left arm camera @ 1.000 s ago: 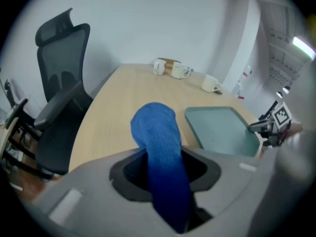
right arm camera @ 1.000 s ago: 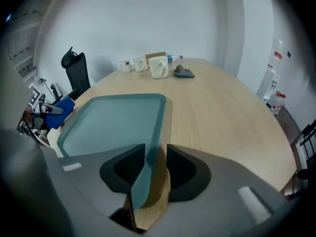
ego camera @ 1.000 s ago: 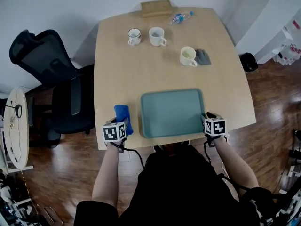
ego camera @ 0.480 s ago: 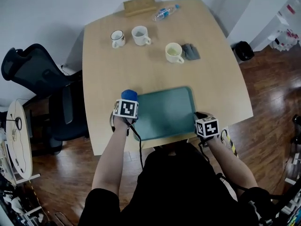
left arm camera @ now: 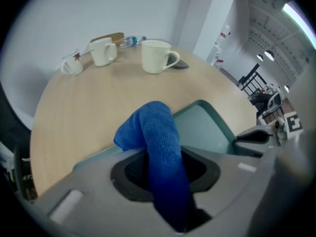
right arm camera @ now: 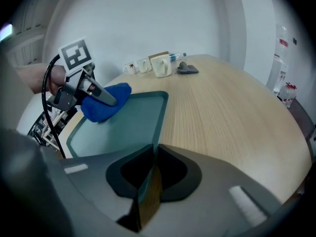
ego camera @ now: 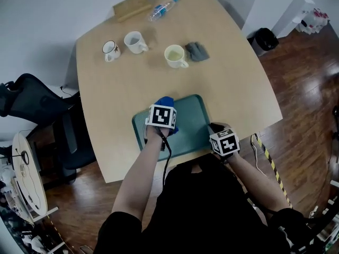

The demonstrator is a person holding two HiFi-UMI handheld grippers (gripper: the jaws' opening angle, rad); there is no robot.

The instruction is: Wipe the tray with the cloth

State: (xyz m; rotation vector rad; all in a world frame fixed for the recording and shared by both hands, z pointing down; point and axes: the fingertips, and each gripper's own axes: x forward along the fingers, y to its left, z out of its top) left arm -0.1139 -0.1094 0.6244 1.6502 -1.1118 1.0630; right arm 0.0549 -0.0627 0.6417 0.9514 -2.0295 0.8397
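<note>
Left tool (left arm camera: 165, 172) gripped the blue cloth (left arm camera: 153, 127): its jaws had just been closing, with the cloth pinched between them. The cloth stuck out past the tips in a bunched fold. In the head view the left tool (ego camera: 164, 108) pointed steeply down over the tray's (ego camera: 193, 121) far left part. The cloth (ego camera: 166, 100) sat right at the tray's far rim there. The right gripper view showed the cloth (right arm camera: 103, 102) low on the tray (right arm camera: 128, 127) near its far left corner; contact looked likely but could not be confirmed. Right tool (right arm camera: 148, 177) was clamped on the tray's near right rim. Its jaws had just closed down, and the thin rim edge was caught between the pads. In the head view the right tool (ego camera: 214, 130) sat at that same corner, near the person's body. The tray lay flat on the worktop (ego camera: 116, 115), close to the near edge. At the far end, well apart from the tray, stood three mugs (ego camera: 135, 41), with a grey rag (ego camera: 197, 51) just beside the rightmost one. A bottle (ego camera: 161, 8) and a wood block (ego camera: 131, 6) lay at the far edge. A black chair (ego camera: 32, 102) stood off the worktop's left side.
</note>
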